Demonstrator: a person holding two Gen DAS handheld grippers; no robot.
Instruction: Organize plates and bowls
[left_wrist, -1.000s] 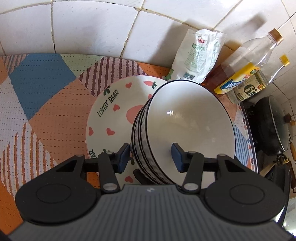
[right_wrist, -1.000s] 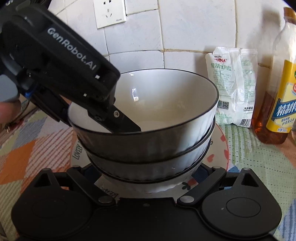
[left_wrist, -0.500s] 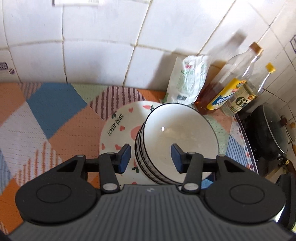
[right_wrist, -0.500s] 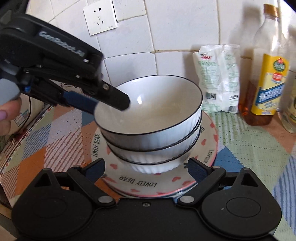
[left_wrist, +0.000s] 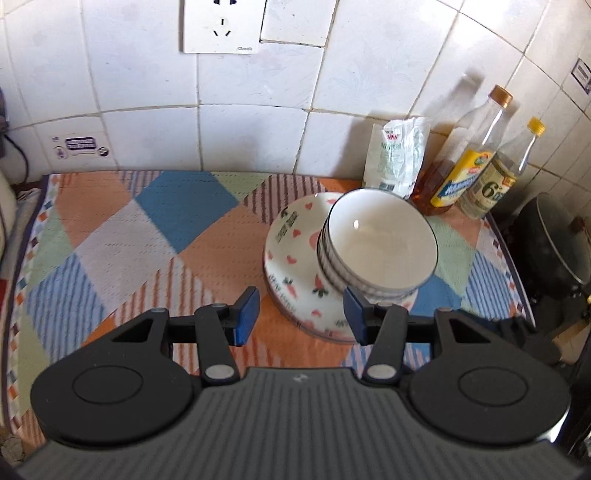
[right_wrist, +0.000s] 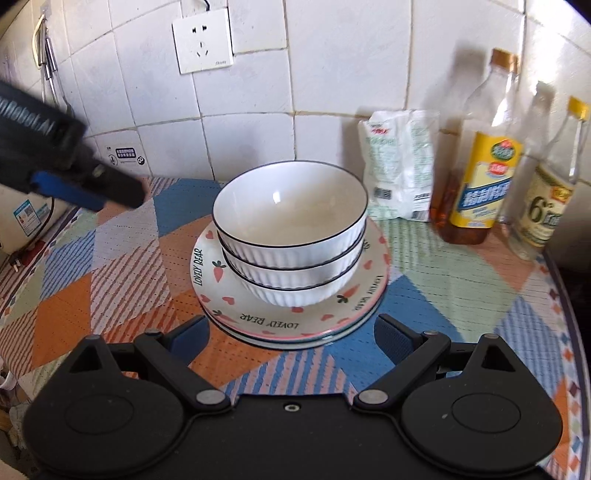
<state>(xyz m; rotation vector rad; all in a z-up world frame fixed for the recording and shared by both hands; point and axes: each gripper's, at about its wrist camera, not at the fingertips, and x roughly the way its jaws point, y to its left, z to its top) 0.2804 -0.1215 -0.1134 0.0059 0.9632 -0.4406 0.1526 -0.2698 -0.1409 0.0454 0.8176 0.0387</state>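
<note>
On a table (right_wrist: 110, 266) covered with a patchwork cloth of orange, blue, green and striped patches, we see three white ribbed bowls (right_wrist: 291, 236) with thin dark rims nested one inside another. The stack stands on the plates (right_wrist: 236, 306), white with pink hearts, carrots and the words "LOVELY BEAR"; at least two plates lie one on the other, judging by the rims at the near edge. The bowls sit toward the far right part of the top plate, as the left wrist view shows.

Our left tool (left_wrist: 301, 314) hangs above the table on the near side of the stack, its blue pads apart with nothing between them, released. In the right wrist view it appears blurred at the far left (right_wrist: 88, 192), well apart from the bowls.

Our right tool (right_wrist: 291, 338) is near the plates' closest edge, its jaws spread wide to either side and gripping nothing.

Behind the stack, against a white tiled wall (right_wrist: 332, 74), stands a white and green packet (right_wrist: 400, 162). To its right are a tall oil bottle (right_wrist: 484, 173) with a yellow label and a smaller clear bottle (right_wrist: 546, 199) with a yellow cap. A white wall socket (right_wrist: 203, 40) is mounted on the tiles above. At the far right of the left wrist view sits a dark pan (left_wrist: 554, 243).
</note>
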